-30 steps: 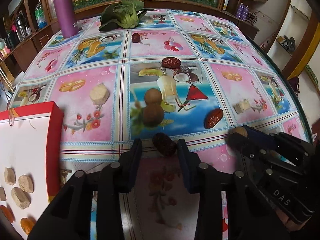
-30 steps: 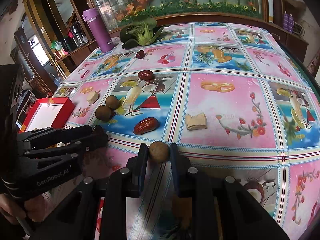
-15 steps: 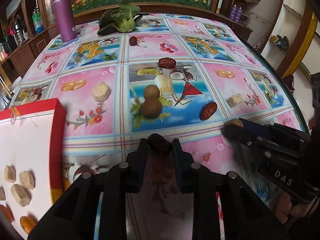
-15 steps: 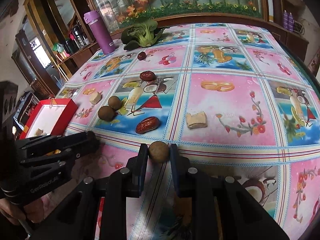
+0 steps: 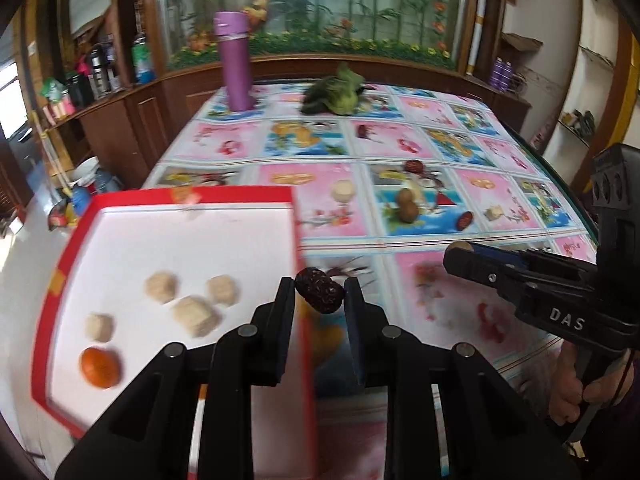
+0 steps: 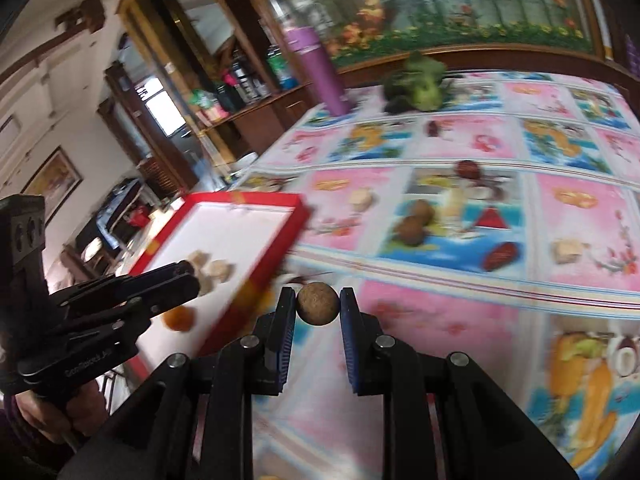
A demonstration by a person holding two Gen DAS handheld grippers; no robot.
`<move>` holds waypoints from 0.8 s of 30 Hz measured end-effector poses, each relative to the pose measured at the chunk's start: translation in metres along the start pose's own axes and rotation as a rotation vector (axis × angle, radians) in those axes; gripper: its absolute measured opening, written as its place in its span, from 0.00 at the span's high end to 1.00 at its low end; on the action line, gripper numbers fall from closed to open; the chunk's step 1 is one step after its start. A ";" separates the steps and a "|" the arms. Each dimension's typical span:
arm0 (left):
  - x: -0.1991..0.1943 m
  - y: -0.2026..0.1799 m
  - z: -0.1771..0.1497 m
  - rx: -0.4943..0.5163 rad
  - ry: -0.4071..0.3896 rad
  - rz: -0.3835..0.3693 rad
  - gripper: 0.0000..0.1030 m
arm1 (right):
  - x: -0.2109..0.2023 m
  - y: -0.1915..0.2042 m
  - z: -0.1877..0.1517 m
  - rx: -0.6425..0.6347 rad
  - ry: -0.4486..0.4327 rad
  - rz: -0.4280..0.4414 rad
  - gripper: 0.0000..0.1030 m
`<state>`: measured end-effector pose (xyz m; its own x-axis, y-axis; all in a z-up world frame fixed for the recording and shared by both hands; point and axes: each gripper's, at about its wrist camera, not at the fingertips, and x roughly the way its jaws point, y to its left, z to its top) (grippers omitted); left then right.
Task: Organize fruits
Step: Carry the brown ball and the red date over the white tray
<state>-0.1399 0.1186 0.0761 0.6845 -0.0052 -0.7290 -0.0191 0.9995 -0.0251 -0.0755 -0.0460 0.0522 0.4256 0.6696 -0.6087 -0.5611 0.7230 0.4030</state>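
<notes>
both tongs lifted off table, swung left toward red tray (image 5: 60, 280); left tongs (image 5: 319, 294) gripped date (image 5: 319, 295).

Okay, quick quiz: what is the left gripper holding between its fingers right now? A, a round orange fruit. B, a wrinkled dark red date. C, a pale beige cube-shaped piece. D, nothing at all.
B: in the left wrist view the left gripper is shut on a wrinkled dark red date, held up near the edge of the red-rimmed white tray.
</notes>
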 end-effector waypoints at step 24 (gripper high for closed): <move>-0.019 0.091 -0.071 -0.113 0.053 0.158 0.74 | 0.083 0.114 -0.032 -0.216 0.204 0.085 0.80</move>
<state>-0.2065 0.2072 0.0393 0.6272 0.1469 -0.7648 -0.2067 0.9782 0.0184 -0.1268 0.0869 0.0255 0.2314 0.6627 -0.7123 -0.7362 0.5979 0.3171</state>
